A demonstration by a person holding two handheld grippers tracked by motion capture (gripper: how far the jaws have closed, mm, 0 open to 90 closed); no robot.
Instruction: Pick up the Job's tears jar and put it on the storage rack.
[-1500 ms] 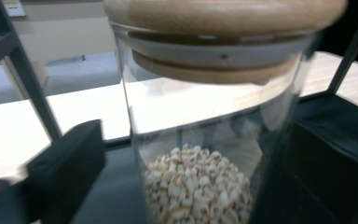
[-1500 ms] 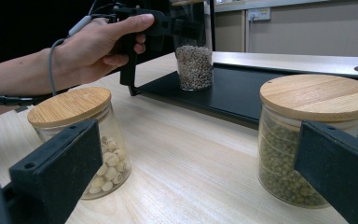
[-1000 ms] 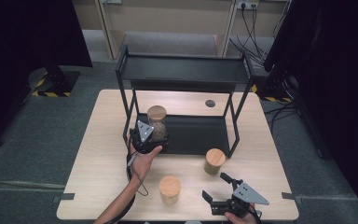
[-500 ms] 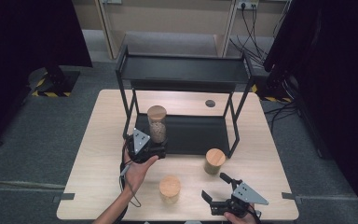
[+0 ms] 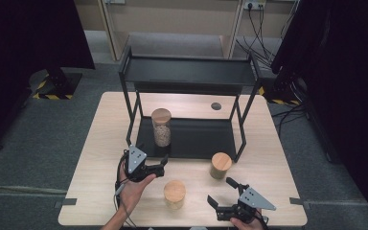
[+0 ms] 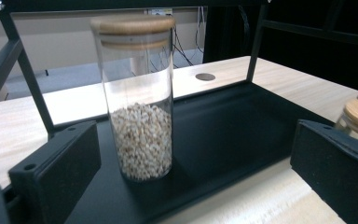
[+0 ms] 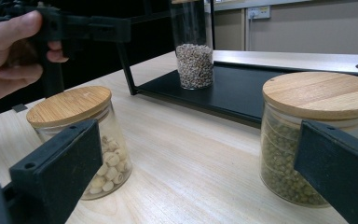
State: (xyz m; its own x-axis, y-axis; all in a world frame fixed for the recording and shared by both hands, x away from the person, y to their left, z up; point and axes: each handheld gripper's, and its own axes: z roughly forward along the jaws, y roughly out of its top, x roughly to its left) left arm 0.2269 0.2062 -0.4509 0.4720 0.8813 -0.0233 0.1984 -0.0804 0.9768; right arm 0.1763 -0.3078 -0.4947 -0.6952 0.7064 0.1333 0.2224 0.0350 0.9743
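A tall glass jar (image 5: pixel 161 127) with a wooden lid, part full of pale grain, stands upright on the lower shelf (image 5: pixel 196 139) of a black rack. In the left gripper view the tall jar (image 6: pixel 140 93) stands ahead of my open left gripper (image 6: pixel 191 158), clear of both jaws. My left gripper (image 5: pixel 163 166) hovers just in front of the shelf's edge. My right gripper (image 5: pixel 220 192) is open near the table's front edge, holding nothing. Two short wooden-lidded jars sit ahead of it: one of white beans (image 7: pixel 77 135) and one of green beans (image 7: pixel 317 135).
The rack's upper shelf (image 5: pixel 191 72) overhangs the tall jar, with thin black legs (image 5: pixel 133 117) at the corners. A round cable hole (image 5: pixel 216 106) lies at the table's back. The short jars (image 5: pixel 175 194) (image 5: pixel 220 165) stand between the two grippers.
My left gripper, which was at the tall jar a second ago, has drawn back toward the table's front and stands open. The jar stays on the shelf. The right gripper has not moved.
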